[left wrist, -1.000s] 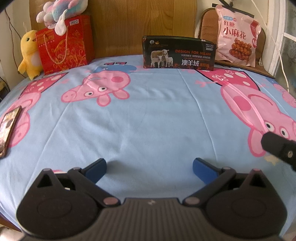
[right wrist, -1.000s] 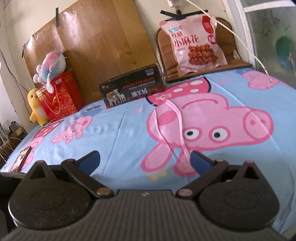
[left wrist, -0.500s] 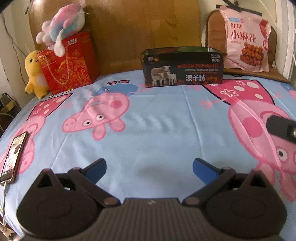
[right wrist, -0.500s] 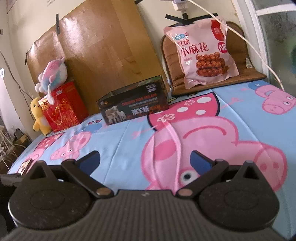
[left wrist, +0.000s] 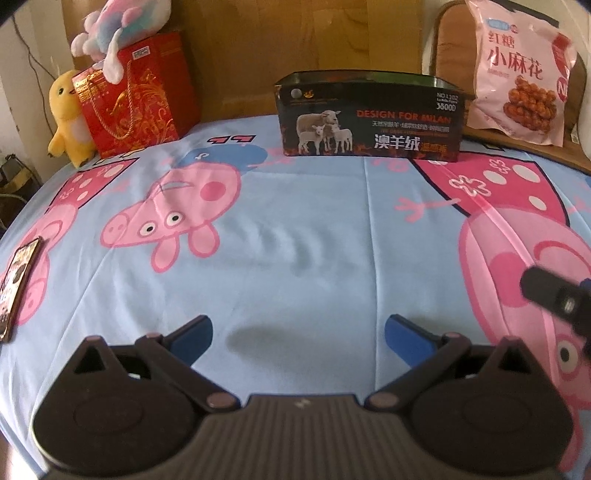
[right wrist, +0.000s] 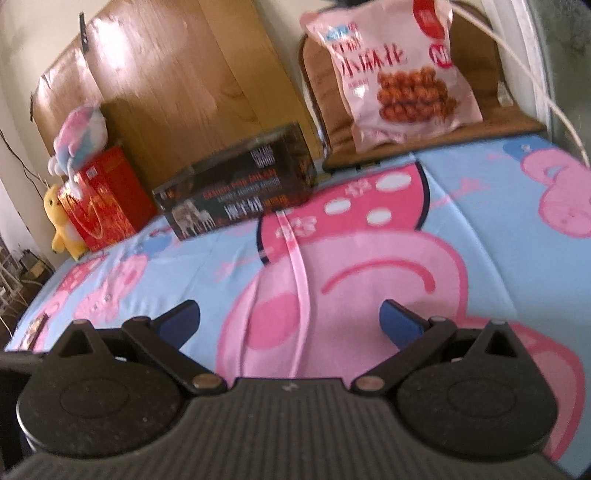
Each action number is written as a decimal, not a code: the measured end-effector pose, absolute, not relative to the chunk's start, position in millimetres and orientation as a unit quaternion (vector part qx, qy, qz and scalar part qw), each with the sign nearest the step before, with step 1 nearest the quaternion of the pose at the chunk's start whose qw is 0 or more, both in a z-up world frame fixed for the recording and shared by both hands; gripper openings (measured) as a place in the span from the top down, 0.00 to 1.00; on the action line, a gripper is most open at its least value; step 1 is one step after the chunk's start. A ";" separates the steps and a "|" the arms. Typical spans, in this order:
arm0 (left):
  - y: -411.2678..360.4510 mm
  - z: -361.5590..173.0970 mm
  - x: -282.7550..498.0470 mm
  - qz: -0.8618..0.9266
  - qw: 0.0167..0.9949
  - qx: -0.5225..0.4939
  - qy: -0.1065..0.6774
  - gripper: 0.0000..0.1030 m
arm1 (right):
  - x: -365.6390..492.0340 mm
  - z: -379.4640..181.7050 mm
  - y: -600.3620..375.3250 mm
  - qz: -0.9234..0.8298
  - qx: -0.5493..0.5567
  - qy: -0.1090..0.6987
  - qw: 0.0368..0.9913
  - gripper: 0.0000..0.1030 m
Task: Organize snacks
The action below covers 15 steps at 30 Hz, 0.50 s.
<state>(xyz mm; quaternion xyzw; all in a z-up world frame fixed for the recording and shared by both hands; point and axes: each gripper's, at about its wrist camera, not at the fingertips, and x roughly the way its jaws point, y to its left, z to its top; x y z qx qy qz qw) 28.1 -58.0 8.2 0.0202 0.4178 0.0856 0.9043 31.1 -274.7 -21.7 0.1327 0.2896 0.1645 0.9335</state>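
blue cartoon-pig bedsheet [left wrist: 314,229] under both tools. landmark: open black cardboard box with sheep print [left wrist: 369,118], standing at the sheet's far edge against a wooden board [left wrist: 295,33]. left of the box: yellow plush chick [left wrist: 68,110], red paper gift bag [left wrist: 136,99]. right of it: pink snack bag [left wrist: 522,70] leaning upright. left gripper [left wrist: 297,334] and right gripper [right wrist: 290,321]: fingers apart, empty.

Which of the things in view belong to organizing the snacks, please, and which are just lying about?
Job: snack bag, black box, left gripper, right gripper, both open and empty.

Lying about: red gift bag, yellow plush, pastel plush, phone.
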 end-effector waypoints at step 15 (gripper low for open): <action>-40.5 5.0 28.1 0.030 0.910 0.002 0.413 0.00 | 15.3 -18.8 -283.5 0.118 0.150 0.220 0.957 0.00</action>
